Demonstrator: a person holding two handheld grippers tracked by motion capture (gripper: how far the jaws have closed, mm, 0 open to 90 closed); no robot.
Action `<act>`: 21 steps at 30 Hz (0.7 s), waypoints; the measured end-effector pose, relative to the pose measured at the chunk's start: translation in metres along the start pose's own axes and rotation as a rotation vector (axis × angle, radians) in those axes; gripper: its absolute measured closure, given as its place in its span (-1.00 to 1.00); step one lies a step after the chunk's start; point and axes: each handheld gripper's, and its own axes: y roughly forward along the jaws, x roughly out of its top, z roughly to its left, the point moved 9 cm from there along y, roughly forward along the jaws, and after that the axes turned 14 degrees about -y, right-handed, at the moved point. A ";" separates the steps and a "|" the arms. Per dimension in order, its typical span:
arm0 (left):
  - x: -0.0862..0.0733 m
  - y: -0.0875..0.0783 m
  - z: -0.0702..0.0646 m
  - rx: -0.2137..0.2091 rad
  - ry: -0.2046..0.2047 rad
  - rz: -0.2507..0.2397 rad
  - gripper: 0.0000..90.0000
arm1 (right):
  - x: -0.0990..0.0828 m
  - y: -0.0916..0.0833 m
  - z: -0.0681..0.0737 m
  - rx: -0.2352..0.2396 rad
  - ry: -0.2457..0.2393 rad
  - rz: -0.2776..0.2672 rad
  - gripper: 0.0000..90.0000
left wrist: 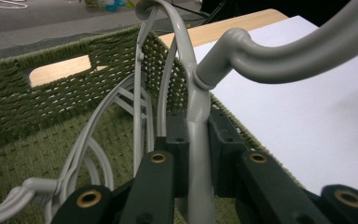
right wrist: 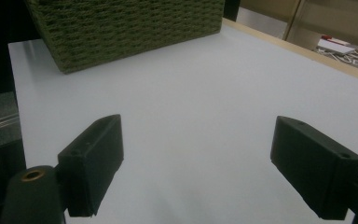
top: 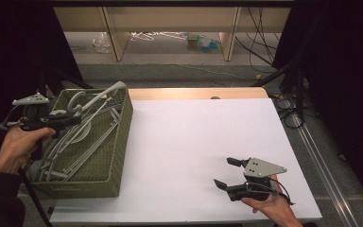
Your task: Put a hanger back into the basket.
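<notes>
Two tools are mine. Nearest, my right tool (top: 230,173) rests on the white table (top: 194,142), jaws wide apart and empty. My left tool (left wrist: 196,154) is clamped on the neck of a grey hanger (left wrist: 198,116) over the green basket (top: 118,142). I judge the hanger light, stiff and smooth, apt to snag on the other hangers (top: 75,146); grip at the neck. No writing is legible.
</notes>
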 end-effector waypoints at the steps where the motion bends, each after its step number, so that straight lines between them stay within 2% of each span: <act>1: -0.002 0.000 0.000 -0.001 -0.017 -0.001 0.77 | 0.000 0.000 0.000 0.002 0.005 0.002 -0.60; 8: -0.008 0.001 0.006 0.007 -0.018 0.017 0.77 | 0.000 0.001 0.000 0.002 0.003 0.002 -0.60; 13: -0.012 0.004 0.008 -0.004 -0.054 0.038 0.78 | -0.001 0.002 0.000 -0.003 0.004 -0.001 -0.60; 14: -0.013 0.003 0.009 -0.001 -0.048 0.045 0.78 | -0.001 0.002 -0.001 -0.005 0.003 -0.005 -0.60; 15: -0.014 0.003 0.010 0.001 -0.063 0.044 0.78 | -0.001 0.002 -0.001 -0.007 0.003 -0.005 -0.60; 18: -0.018 0.001 0.016 -0.002 -0.070 0.057 0.77 | -0.001 0.001 -0.001 -0.002 0.003 0.005 -0.60; 19: -0.019 0.001 0.016 -0.012 -0.089 0.057 0.78 | -0.001 0.001 -0.001 -0.002 0.004 0.005 -0.60; 20: -0.020 0.002 0.015 -0.020 -0.093 0.051 0.78 | -0.001 0.001 -0.001 -0.001 0.003 0.005 -0.60; 21: -0.021 0.003 0.016 -0.019 -0.079 0.064 0.78 | -0.001 0.001 -0.001 0.000 0.003 0.005 -0.60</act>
